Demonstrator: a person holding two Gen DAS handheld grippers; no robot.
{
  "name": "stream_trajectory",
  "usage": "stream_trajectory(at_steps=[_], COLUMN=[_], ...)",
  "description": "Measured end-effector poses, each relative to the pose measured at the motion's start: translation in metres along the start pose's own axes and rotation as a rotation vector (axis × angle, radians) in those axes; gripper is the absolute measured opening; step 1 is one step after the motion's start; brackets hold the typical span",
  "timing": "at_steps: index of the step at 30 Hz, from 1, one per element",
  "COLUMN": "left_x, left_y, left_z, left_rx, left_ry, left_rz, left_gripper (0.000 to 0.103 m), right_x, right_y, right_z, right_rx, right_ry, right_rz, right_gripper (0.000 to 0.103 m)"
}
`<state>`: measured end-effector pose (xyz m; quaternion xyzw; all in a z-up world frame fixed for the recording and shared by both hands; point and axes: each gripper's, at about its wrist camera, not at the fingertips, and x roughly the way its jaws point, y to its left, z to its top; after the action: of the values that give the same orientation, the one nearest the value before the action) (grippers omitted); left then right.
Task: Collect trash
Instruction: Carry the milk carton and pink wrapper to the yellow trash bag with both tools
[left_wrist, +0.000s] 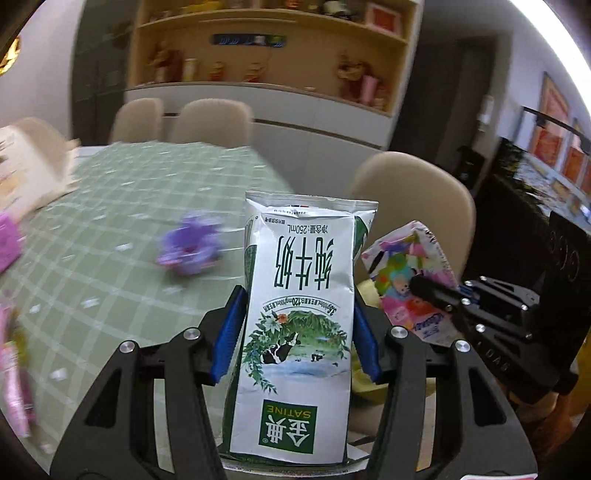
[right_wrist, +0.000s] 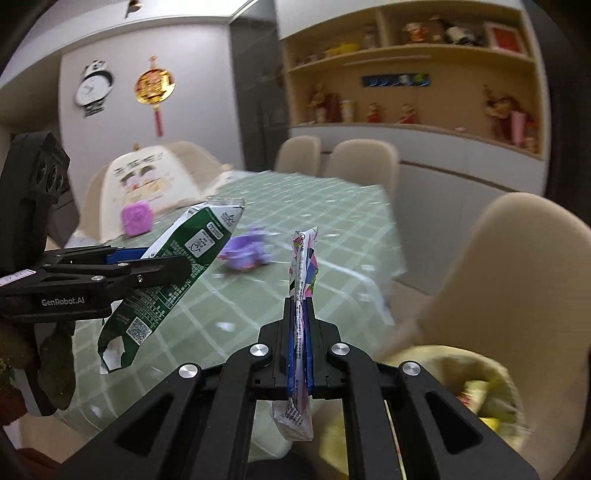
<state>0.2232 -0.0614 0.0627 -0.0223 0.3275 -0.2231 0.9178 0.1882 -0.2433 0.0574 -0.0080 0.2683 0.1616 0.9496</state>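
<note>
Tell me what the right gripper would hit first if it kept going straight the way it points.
Probably the green checked tablecloth: the right gripper, shut on a wrapper, points down across the table. The purple wrapper lies left of that line. Depth is unclear.

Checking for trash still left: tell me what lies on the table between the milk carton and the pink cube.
In the right wrist view, only bare tablecloth shows between the milk carton and the pink cube.

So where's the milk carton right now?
The milk carton is held up between the left gripper's fingers, over the green table's edge, beside the colourful wrapper.
</note>
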Motion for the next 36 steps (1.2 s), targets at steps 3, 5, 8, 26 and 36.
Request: stream_trajectory(at_steps=[3,5,8,26,36], left_x=[0.027,0.043,0.072,0.212,0.193], left_y=[-0.036,-0.053,-0.083,-0.156,-0.125], left_z=[0.003,0.005,0.003,-0.018,-0.013], left_rx=[0.018,0.023,0.028,-0.009,-0.053], left_ry=[0.012,0.021,0.050,0.199,0.208], left_rz=[-0.080,-0.118,-0.181,-0.331,-0.256], left_gripper=[0.051,0.051,0.051,0.052,0.064], right_x=[-0.017,-0.026,-0.037,-0.049,-0.029], right_y=[-0.032,-0.054,-0.084,-0.183,-0.175], right_z=[-0.014,-0.024,-0.040,-0.087,-0.086], right_rx=[0.044,0.075,0.116,0.295,0.296], right_ry=[-0.007,-0.001,0.011,0.054,0.059], right_rz=[-0.073,-0.109,-0.167,-0.285,-0.198], right_gripper=[0.007,0.007,0.007,0.007,0.007])
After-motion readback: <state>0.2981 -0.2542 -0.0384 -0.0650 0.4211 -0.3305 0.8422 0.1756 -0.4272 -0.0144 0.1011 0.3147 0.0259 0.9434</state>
